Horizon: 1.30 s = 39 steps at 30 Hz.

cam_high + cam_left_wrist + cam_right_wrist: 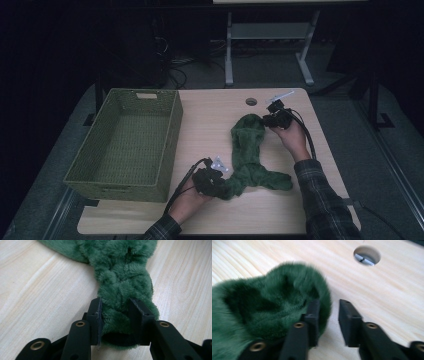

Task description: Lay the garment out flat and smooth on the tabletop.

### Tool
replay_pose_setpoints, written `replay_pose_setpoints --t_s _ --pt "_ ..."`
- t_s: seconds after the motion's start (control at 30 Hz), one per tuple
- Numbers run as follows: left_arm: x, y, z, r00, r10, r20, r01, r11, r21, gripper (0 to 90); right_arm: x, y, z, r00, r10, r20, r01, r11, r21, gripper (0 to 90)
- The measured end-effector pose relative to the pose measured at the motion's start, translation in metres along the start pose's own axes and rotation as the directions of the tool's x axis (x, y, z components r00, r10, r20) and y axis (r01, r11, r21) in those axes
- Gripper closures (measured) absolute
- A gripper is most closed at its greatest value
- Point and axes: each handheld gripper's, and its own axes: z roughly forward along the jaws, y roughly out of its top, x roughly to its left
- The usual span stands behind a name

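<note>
Looks like a lab or test room, not a home. Light wood surface [210,125] with a round cable hole [251,101], the office-desk kind. It stands alone on grey carpet [345,110]. Room is dark around it, with only the surface lit. Behind it is a second bench on a white metal frame [229,50], with loose cables [175,70] bundled on the floor beside it. What looks like a dark stand leg [372,95] is at the right edge. A cabled hand-held tool [272,116] with a grey marker plate sits over the surface, typical of a data-recording setup. No household furniture or decor visible.
</note>
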Motion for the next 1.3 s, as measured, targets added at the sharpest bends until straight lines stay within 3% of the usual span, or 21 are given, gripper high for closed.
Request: replay_pose_setpoints --t_s 0.1,0.33,0.57,0.77,0.8,0.97,1.1,1.3 --pt "0.002 0.001 -0.004 0.9998 0.019 -0.012 -0.019 0.9998 0.0 62.7 0.001 -0.001 -0.016 0.9999 -0.004 -0.01 0.004 0.9993 -0.037 65.7" --pt "0.003 0.001 -0.014 0.9998 0.008 -0.021 -0.009 0.9996 -0.028 62.0 0.014 -0.019 -0.044 0.9969 -0.055 -0.056 0.052 0.9966 -0.063 71.6" --pt "0.002 -0.002 -0.028 0.9997 -0.005 -0.023 0.003 0.998 -0.064 58.4 0.03 -0.049 -0.07 0.9897 -0.102 -0.101 0.093 0.9921 -0.084 69.6" --pt "0.003 -0.007 -0.034 0.9998 0.001 -0.021 -0.003 0.9955 -0.095 53.2 0.039 -0.078 -0.091 0.9863 -0.104 -0.128 0.092 0.9907 -0.101 66.1" --pt "0.003 -0.007 -0.034 0.9998 -0.007 -0.017 0.006 0.9937 -0.112 53.2 0.041 -0.084 -0.095 0.9874 -0.102 -0.121 0.09 0.9907 -0.102 65.4" --pt "-0.002 -0.003 -0.037 0.9996 0.024 -0.013 -0.026 0.9913 -0.129 53.7 0.045 -0.12 -0.105 0.993 -0.085 -0.082 0.077 0.9924 -0.096 60.0" --pt "-0.006 0.0 -0.035 0.9991 0.043 -0.008 -0.043 0.9912 -0.125 54.0 0.042 -0.147 -0.109 0.9978 -0.04 -0.053 0.035 0.9961 -0.081 56.3" --pt "-0.008 -0.001 -0.034 0.9986 0.051 -0.014 -0.052 0.992 -0.115 54.1 0.044 -0.174 -0.12 0.9972 0.004 -0.074 -0.009 0.997 -0.077 57.3"
